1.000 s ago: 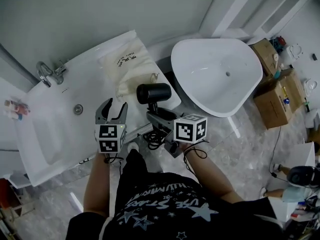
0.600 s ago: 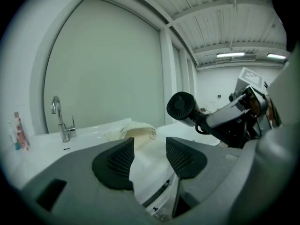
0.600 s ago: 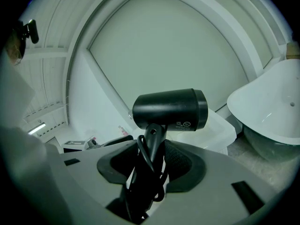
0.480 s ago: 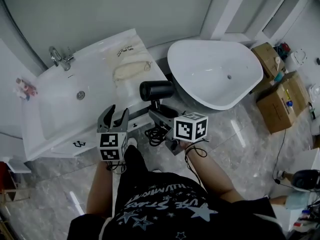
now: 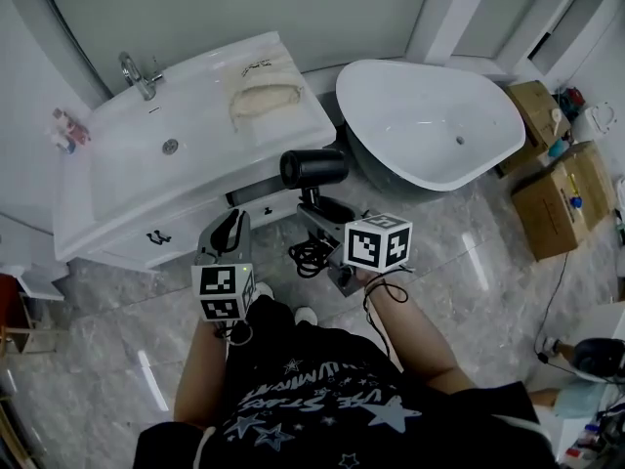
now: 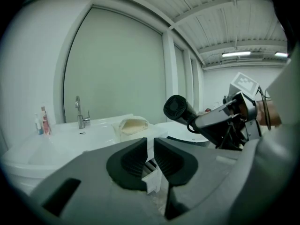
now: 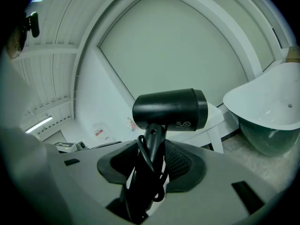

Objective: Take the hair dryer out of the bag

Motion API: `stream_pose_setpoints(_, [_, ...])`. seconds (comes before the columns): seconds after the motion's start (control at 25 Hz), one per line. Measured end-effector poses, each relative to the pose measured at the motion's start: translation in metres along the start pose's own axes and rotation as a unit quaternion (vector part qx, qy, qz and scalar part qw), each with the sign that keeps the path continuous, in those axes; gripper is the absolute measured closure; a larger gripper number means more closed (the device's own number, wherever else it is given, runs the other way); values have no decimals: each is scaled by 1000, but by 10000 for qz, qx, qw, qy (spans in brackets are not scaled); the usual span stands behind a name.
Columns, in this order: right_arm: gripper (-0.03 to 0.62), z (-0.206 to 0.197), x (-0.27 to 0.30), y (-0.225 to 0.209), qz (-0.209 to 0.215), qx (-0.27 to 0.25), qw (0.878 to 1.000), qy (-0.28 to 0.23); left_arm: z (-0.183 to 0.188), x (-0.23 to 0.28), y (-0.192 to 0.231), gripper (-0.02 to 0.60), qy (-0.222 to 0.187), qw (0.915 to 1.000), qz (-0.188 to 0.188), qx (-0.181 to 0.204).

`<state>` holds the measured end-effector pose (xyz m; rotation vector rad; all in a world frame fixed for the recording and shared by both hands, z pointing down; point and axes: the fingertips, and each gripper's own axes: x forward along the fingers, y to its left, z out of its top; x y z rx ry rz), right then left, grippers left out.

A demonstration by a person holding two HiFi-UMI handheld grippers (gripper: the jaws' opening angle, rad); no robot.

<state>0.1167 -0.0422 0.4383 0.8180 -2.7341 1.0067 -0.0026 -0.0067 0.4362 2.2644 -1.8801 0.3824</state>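
The black hair dryer [image 5: 312, 167] is held up over the floor in front of the vanity, with my right gripper [image 5: 314, 206] shut on its handle. In the right gripper view the dryer's barrel [image 7: 171, 109] stands above the jaws, and the black cord is bunched against the handle between the pads. A coil of cord [image 5: 311, 257] hangs below. The cream bag [image 5: 262, 94] lies on the counter, slack, apart from both grippers. My left gripper [image 5: 227, 225] hovers left of the dryer; its jaws are closing, nearly together, with nothing between them [image 6: 150, 146].
The white vanity [image 5: 127, 174] with basin and faucet [image 5: 137, 66] lies ahead at the left, with small bottles [image 5: 68, 130] at its far left. A white bathtub [image 5: 430, 125] stands right of it. Cardboard boxes [image 5: 557, 198] sit at the far right on the marble floor.
Both grippers have drawn back from the counter, out over the floor. The left jaws went from wide open to nearly together. The dryer stays in the right gripper.
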Motion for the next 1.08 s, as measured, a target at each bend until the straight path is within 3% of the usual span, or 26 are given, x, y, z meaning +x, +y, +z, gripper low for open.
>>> stream_pose_setpoints(0.52, [418,-50,-9,47,61,-185,9997,179,-43,-73,-5,560,297,9995,42,38])
stream_pose_setpoints(1.08, [418,-146,-42,151,-213,-72,9995,215,-102,-206,14,560,464,9982,-186,-343])
